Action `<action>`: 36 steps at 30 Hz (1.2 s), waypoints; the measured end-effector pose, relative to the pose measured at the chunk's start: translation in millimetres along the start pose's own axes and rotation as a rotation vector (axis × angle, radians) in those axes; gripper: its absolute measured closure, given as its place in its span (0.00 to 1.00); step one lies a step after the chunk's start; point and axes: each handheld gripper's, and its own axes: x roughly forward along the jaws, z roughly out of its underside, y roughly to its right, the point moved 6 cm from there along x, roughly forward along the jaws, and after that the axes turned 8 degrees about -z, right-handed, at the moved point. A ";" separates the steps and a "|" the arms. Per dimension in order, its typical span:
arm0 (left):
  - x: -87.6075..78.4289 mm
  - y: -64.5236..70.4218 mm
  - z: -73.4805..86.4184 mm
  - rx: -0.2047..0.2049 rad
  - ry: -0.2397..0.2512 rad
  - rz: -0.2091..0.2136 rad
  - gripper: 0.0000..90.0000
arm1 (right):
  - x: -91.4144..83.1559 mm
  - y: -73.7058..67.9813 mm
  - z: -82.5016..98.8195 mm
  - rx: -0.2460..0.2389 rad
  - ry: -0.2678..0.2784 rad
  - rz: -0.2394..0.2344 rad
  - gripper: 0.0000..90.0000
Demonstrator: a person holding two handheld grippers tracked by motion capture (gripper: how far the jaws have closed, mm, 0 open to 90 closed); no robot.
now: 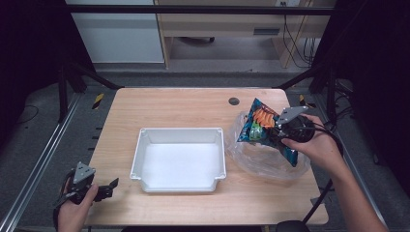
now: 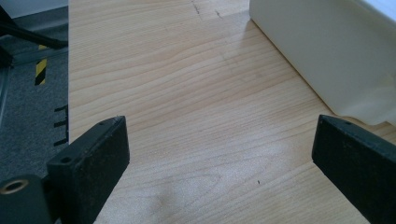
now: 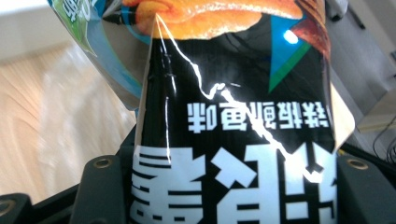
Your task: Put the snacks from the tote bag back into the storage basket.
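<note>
now right gripper (image 1: pixel 275 131) clamps snack bag (image 1: pixel 260 124) above plastic bag (image 1: pixel 270 162).

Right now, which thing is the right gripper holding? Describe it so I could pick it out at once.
Start at the wooden table and go to its right edge, where a crumpled clear plastic bag lies beside the white plastic bin. Above it, the right gripper pinches a glossy black-and-blue snack packet, the only colourful printed item.

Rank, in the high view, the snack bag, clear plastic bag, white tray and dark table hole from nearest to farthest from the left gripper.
From the left gripper, open at the table's near left corner:
1. White tray, mid-table, just to its right.
2. Clear plastic bag, right side.
3. Snack bag, held up above that bag, and dark table hole, far edge: too close to call.
</note>
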 end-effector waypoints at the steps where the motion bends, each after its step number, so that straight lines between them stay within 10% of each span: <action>1: 0.0 0.0 0.0 0.000 0.000 0.000 0.04 | -2.2 -3.1 -4.3 -0.003 0.011 -0.003 0.43; 36: -1.0 -8.1 7.6 -0.048 -0.011 -0.009 0.04 | -1.5 -88.9 -121.7 -0.146 0.197 -0.054 0.44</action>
